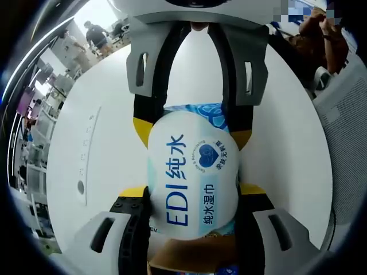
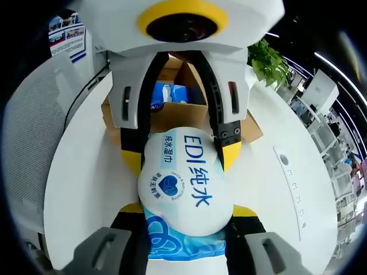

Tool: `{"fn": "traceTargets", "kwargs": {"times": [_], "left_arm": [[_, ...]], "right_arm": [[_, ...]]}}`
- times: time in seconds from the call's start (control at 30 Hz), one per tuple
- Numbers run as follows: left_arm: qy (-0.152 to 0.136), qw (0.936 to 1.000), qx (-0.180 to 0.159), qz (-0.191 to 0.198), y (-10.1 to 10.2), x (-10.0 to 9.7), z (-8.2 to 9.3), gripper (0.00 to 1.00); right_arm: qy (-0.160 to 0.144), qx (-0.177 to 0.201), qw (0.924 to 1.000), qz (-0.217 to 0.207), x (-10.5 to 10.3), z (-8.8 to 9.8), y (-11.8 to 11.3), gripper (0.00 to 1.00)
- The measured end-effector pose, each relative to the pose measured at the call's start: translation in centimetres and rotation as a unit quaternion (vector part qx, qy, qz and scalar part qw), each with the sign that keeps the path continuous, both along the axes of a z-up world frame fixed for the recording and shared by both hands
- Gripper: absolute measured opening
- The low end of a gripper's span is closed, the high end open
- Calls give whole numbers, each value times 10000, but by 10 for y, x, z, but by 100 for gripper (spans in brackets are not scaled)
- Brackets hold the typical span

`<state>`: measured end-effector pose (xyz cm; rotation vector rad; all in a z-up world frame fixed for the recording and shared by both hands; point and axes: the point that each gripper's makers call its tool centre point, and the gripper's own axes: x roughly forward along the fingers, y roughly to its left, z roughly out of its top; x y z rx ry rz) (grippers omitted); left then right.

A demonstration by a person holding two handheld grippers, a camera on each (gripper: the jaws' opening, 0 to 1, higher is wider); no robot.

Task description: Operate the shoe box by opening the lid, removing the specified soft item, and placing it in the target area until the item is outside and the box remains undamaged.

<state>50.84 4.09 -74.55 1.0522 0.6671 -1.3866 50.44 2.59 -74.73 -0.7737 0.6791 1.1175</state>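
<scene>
Item: pack of wipes (image 2: 183,183), soft, white and blue, out of the box (image 2: 172,117) and held over the white surface (image 2: 86,189). Not yet set down.

Left tongs (image 1: 193,192): clenched on one end of the pack, yellow tips pressing its sides. Right tongs (image 2: 186,210): clenched on the opposite end, likewise. Face each other along the pack, tips near at its middle.

Box: brown cardboard, open at the top, behind the pack in the right gripper view, resting on the surface. Holds something else blue and white (image 2: 169,94) inside. No damage visible on the flaps that show.

Risks, as judged:
- Double grip on one soft pack. Pulls the wrapper taut if the two hands drift apart; could tear the film or pop the seal.
- Bulges visibly between the tips. Suggests firm squeeze; more pressure could crush the contents or let the slick wrapper squirt out sideways.
- Uneven release. Opening one pair first leaves the pack hanging by one end, likely to sag, swing or slip free and fall short of the target.
- Close to the box. A low or backward sweep could clip a flap and bend it, or drop the pack back in.
- Target area not identifiable here; cannot tell how far the carry runs.

Recommended: hand over to one pair cleanly, keep clear of the box, lower to the surface before letting go.
</scene>
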Motion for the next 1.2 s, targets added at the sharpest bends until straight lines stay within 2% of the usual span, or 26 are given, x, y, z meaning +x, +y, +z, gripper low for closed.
{"fn": "traceTargets", "kwargs": {"times": [1.2], "left_arm": [[28, 10000, 44, 1, -3, -1, -18, 59]], "right_arm": [[-18, 110, 9999, 18, -1, -20, -4, 50]]}}
